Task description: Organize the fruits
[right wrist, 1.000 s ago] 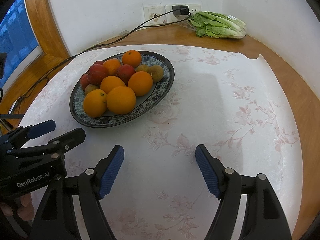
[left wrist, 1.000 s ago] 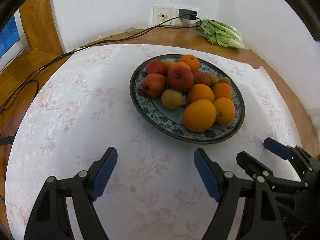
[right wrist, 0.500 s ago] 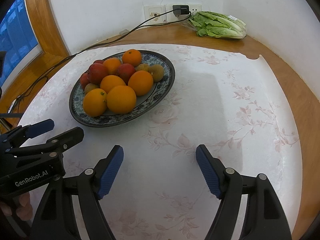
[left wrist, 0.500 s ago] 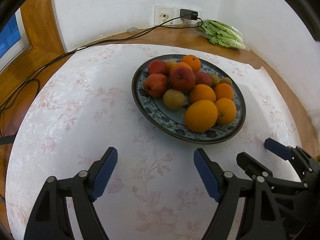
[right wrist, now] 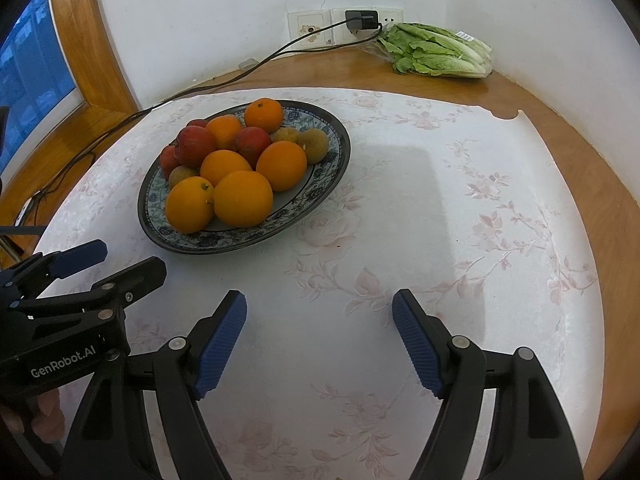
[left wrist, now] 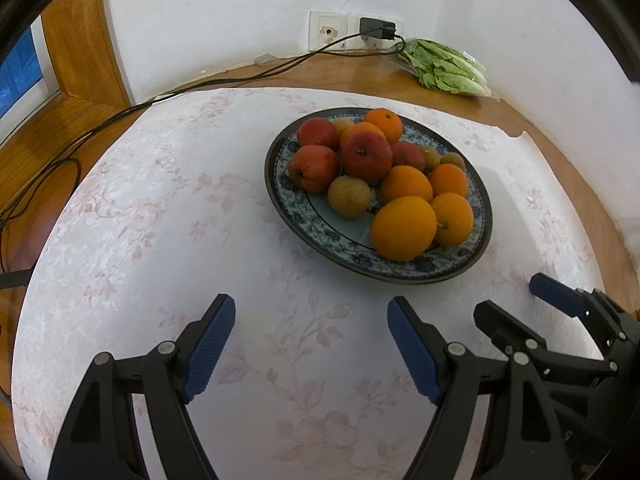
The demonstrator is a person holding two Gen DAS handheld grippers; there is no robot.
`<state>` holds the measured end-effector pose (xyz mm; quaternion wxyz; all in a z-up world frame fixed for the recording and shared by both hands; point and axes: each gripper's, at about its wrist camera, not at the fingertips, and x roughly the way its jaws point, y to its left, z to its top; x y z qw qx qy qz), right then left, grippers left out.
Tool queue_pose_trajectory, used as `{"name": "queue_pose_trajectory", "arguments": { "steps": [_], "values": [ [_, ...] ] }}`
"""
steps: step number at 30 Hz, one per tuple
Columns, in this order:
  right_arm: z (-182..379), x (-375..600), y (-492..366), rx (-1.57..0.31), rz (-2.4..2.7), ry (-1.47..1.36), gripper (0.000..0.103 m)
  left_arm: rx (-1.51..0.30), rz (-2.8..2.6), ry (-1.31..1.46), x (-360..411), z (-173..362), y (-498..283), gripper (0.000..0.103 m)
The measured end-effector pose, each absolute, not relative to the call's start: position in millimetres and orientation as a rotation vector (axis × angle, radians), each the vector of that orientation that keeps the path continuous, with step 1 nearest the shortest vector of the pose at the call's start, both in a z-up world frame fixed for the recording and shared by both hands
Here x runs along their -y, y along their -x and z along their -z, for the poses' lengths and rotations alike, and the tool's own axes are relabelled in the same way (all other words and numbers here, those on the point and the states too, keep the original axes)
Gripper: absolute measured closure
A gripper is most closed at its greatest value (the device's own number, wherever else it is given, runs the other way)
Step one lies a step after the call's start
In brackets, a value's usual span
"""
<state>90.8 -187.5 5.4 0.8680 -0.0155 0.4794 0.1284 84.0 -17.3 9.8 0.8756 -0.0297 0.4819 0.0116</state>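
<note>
Both my grippers hover low over the near edge of the table, side by side, neither touching anything. Left gripper [left wrist: 310, 344]: jaws spread wide, blue ribbed pads facing each other across bare cloth, nothing between them. Right gripper [right wrist: 319, 346]: same, jaws wide apart and holding nothing. From the right wrist view I see the left gripper's body at lower left, marked GenRobot.AI, with a bit of a hand [right wrist: 44, 416] gripping it below. The fruit is all on one patterned plate [left wrist: 460, 268], blue and green floral rim, sitting on the white floral tablecloth [left wrist: 160, 216] toward the middle of the table, ahead of the left gripper and well apart from both. On the plate: oranges [left wrist: 403, 228] crowd the near side and one sits at the far rim; red apples [left wrist: 366, 155] are piled toward the far left side; small brownish round fruits [left wrist: 349, 196], which I cannot name for certain, lie among them. The fruits touch one another in a loose heap. At the far right corner of the wooden table [right wrist: 592, 184], off the cloth, lies a bagged head of lettuce [right wrist: 436, 56] against the wall. A black charger [right wrist: 361, 20] is plugged into the wall socket, its cable [right wrist: 192, 90] trailing along the far left edge.
</note>
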Motion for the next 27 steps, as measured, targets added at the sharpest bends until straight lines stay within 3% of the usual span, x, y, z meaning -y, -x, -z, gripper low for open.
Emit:
{"name": "queue_pose_trajectory", "arguments": {
  "steps": [27],
  "values": [
    [-5.6,186.2,-90.4,-0.995,-0.267,0.044,0.026,-1.017,-0.031,0.058,16.5,-8.8,-83.7,0.021]
  ]
}}
